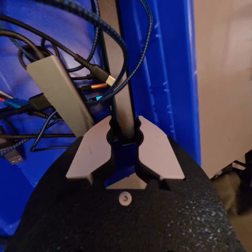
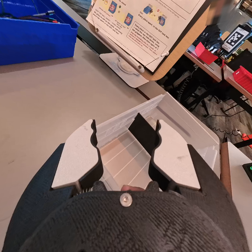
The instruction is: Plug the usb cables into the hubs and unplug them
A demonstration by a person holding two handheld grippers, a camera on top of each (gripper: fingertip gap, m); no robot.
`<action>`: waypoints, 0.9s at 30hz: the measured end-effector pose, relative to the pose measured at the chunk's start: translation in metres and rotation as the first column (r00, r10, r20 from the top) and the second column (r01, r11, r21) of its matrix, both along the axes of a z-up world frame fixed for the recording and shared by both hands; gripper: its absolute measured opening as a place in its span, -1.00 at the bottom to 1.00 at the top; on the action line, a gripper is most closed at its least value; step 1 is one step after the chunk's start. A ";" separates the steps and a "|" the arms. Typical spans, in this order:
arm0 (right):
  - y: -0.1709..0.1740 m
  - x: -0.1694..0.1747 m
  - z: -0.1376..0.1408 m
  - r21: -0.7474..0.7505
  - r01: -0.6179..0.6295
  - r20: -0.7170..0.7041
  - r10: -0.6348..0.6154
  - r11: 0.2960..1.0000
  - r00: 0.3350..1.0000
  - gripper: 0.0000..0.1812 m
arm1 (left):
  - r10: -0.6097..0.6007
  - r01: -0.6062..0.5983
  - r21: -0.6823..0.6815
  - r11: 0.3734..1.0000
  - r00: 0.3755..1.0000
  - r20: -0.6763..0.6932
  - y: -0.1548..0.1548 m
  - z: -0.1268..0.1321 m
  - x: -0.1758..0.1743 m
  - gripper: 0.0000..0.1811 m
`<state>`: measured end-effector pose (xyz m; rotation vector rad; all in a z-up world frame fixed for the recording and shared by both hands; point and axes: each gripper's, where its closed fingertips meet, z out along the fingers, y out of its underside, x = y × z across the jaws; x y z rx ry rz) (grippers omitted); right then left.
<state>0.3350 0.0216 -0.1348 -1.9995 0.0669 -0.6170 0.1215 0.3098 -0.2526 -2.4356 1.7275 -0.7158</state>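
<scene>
In the left wrist view my left gripper (image 1: pixel 124 118) is shut on the end of a slim grey hub (image 1: pixel 123 106) that runs up and away from the fingers, over the blue bin (image 1: pixel 156 81). A second grey hub (image 1: pixel 57 92) lies tilted in the bin at the left, with a black plug (image 1: pixel 39 102) against its side. Loose cables tangle around both hubs: a blue-black braided cable (image 1: pixel 122 45), a black cable ending in a silver connector (image 1: pixel 110 80), and a copper-coloured connector (image 1: pixel 98 86). My right gripper (image 2: pixel 126 121) is open and empty over a clear bin (image 2: pixel 184 122).
The clear bin has a black divider (image 2: pixel 141 130) and stands at the table's right edge. The blue bin (image 2: pixel 36 39) with cables shows at the far left of the grey table (image 2: pixel 54 109). An instruction sheet on a white stand (image 2: pixel 122 65) stands behind. A loose USB plug (image 1: pixel 13 158) lies in the bin. One gripper's finger ends stand about 40 centimeters off the other's.
</scene>
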 end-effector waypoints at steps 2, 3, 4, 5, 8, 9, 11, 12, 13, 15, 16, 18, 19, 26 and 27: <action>-0.001 -0.001 0.003 0.012 -0.002 0.002 0.002 1.000 1.000 -0.08 | 0.033 -0.032 -0.015 0.999 0.996 0.077 0.005 0.014 -0.001 -0.68; -0.001 -0.001 0.004 0.018 -0.004 0.000 0.004 1.000 1.000 -0.09 | 0.055 -0.052 -0.029 0.998 0.992 0.116 0.009 0.022 -0.002 -0.69; -0.001 -0.001 0.005 0.024 -0.004 -0.002 0.004 1.000 1.000 -0.09 | 0.071 -0.064 -0.049 0.997 0.985 0.155 0.011 0.031 -0.003 -0.69; 0.000 -0.001 0.006 0.030 -0.005 -0.004 0.005 1.000 1.000 -0.09 | 0.080 -0.068 -0.069 0.995 0.979 0.189 0.013 0.039 -0.006 -0.70; 0.000 -0.001 0.005 0.032 -0.007 -0.010 0.007 0.999 1.000 -0.09 | 0.106 -0.067 -0.136 0.988 0.947 0.302 0.017 0.066 -0.011 -0.70; 0.001 -0.001 0.005 0.029 -0.006 -0.009 0.006 1.000 1.000 -0.09 | 0.119 -0.064 -0.166 0.984 0.930 0.347 0.017 0.076 -0.011 -0.70; 0.002 -0.002 0.005 0.028 -0.008 -0.005 0.008 1.000 1.000 -0.09 | 0.151 -0.051 -0.232 0.971 0.888 0.434 0.016 0.098 -0.012 -0.70; 0.003 -0.003 0.005 0.029 -0.010 -0.005 0.010 1.000 1.000 -0.09 | 0.170 -0.043 -0.266 0.963 0.864 0.473 0.014 0.109 -0.013 -0.70; 0.005 -0.004 0.004 0.029 -0.015 -0.006 0.015 0.999 1.000 -0.09 | 0.187 -0.030 -0.301 0.953 0.840 0.509 0.012 0.119 -0.013 -0.70; 0.007 -0.006 0.003 0.024 -0.023 -0.009 0.023 0.999 1.000 -0.09 | 0.234 -0.001 -0.380 0.925 0.789 0.568 0.007 0.138 -0.013 -0.70; 0.008 -0.007 0.001 0.020 -0.026 -0.010 0.026 0.999 1.000 -0.09 | 0.259 0.016 -0.417 0.909 0.763 0.592 0.005 0.147 -0.013 -0.70; 0.010 -0.009 -0.001 0.009 -0.031 -0.008 0.031 0.999 1.000 -0.09 | 0.298 0.054 -0.476 0.878 0.716 0.631 0.001 0.164 -0.015 -0.70; 0.011 -0.010 -0.001 0.005 -0.033 -0.007 0.034 0.999 0.999 -0.09 | 0.319 0.072 -0.504 0.861 0.695 0.644 -0.001 0.171 -0.016 -0.70; 0.020 -0.026 0.000 0.047 -0.096 -0.058 0.099 0.994 0.993 -0.10 | 0.370 0.193 -0.560 0.806 0.573 0.731 -0.014 0.228 -0.024 -0.68; 0.023 -0.030 0.001 0.067 -0.112 -0.077 0.117 0.991 0.990 -0.10 | 0.347 0.205 -0.533 0.821 0.563 0.751 -0.017 0.236 -0.026 -0.70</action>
